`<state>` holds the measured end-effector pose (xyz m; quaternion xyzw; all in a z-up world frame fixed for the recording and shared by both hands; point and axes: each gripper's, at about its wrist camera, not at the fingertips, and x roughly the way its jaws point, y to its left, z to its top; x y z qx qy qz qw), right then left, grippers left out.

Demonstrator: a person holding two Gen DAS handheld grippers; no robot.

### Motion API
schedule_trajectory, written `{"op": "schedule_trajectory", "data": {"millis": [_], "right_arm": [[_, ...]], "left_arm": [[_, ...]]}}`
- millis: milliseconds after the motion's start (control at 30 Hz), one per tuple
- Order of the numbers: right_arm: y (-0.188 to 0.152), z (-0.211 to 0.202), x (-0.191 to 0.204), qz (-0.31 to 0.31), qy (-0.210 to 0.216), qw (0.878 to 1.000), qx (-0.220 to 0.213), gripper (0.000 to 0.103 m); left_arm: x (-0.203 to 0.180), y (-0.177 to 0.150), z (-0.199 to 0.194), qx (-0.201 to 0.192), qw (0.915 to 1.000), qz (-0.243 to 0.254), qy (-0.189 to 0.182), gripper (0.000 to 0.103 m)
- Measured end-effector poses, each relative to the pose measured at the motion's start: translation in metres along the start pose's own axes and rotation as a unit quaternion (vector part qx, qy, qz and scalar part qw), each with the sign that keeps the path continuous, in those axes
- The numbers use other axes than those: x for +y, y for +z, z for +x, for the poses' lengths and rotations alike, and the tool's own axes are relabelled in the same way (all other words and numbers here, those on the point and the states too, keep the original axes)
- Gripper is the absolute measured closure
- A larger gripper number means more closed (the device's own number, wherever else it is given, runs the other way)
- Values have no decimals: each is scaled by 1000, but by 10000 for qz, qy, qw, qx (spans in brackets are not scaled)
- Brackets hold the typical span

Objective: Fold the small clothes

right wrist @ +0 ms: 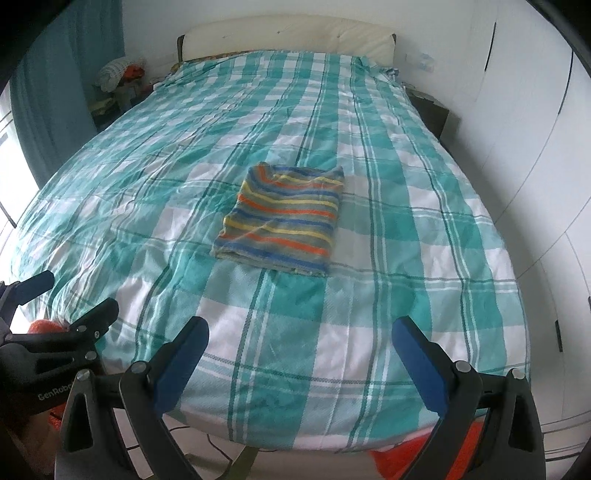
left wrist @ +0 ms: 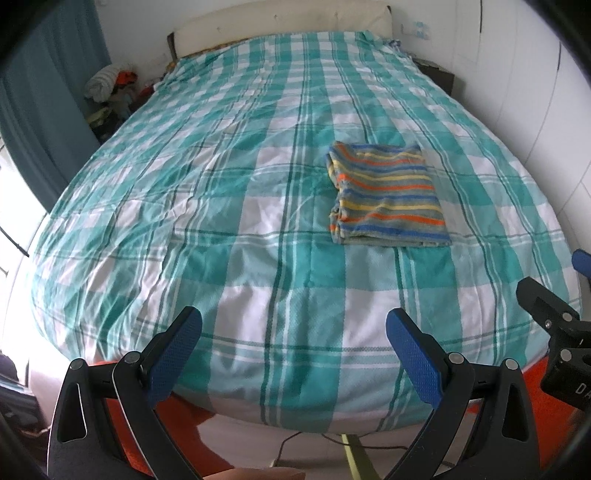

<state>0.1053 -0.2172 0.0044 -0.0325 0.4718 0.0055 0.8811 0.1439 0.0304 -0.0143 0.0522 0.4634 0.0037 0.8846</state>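
A small striped garment (left wrist: 388,194), grey with orange, yellow and blue bands, lies folded into a neat rectangle on the bed. It also shows in the right wrist view (right wrist: 284,218). My left gripper (left wrist: 293,325) is open and empty, held back over the foot of the bed, well short of the garment. My right gripper (right wrist: 299,334) is open and empty, also over the foot of the bed. The right gripper shows at the right edge of the left wrist view (left wrist: 554,306), and the left gripper at the left edge of the right wrist view (right wrist: 62,306).
The bed carries a teal and white checked cover (left wrist: 221,184) with a cream headboard (left wrist: 280,33) at the far end. A pile of clothes (left wrist: 110,81) sits left of the bed by a teal curtain (left wrist: 48,92). White wardrobe doors (right wrist: 535,147) stand on the right. Cables lie on the floor below.
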Motion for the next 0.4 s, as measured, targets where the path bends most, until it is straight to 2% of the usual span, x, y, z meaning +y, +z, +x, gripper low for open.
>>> {"op": "schedule_trajectory", "data": {"millis": [267, 400], "right_arm": [[2, -1, -4, 37, -55, 10000, -15, 4], [2, -1, -6, 64, -70, 10000, -22, 4]], "left_arm": [[1, 2, 1, -6, 10000, -20, -15, 2], [-3, 2, -3, -160, 9998, 56, 53, 2]]}}
